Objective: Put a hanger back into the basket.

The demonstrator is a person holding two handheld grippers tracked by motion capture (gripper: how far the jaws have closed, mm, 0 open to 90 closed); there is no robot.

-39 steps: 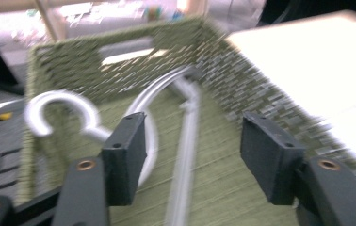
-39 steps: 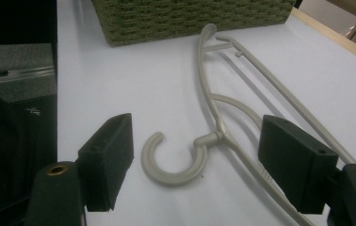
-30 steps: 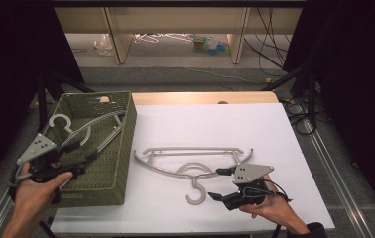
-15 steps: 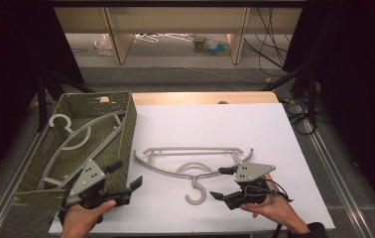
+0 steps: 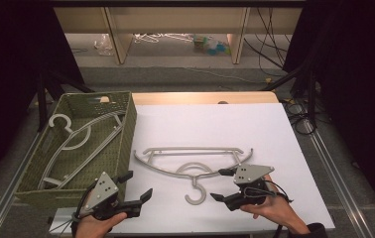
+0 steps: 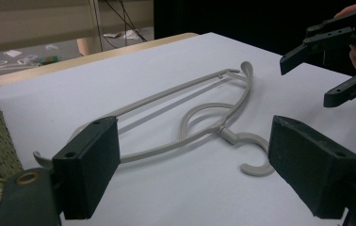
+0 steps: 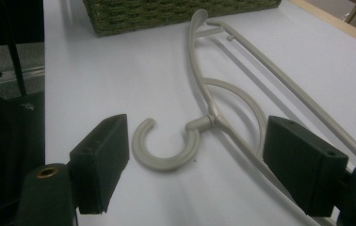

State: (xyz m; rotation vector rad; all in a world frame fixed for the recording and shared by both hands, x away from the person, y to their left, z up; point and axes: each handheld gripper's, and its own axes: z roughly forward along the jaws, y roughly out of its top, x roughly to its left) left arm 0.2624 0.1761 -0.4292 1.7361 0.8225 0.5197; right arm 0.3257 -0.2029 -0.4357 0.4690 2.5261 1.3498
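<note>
Grey hanger (image 5: pixel 193 166) flat on white table (image 5: pixel 255 129), centre, hook toward near edge. Left tool (image 5: pixel 138 191) near left, just right of basket (image 5: pixel 126 124), jaws just opened wide, nothing between them, aimed at hanger's left end. Right tool (image 5: pixel 220 184) near right, released, jaws spread just beside the hook, apparently not touching. Second hanger (image 5: pixel 79 141) lying in basket, far left; contact with basket walls hard to judge.
</note>
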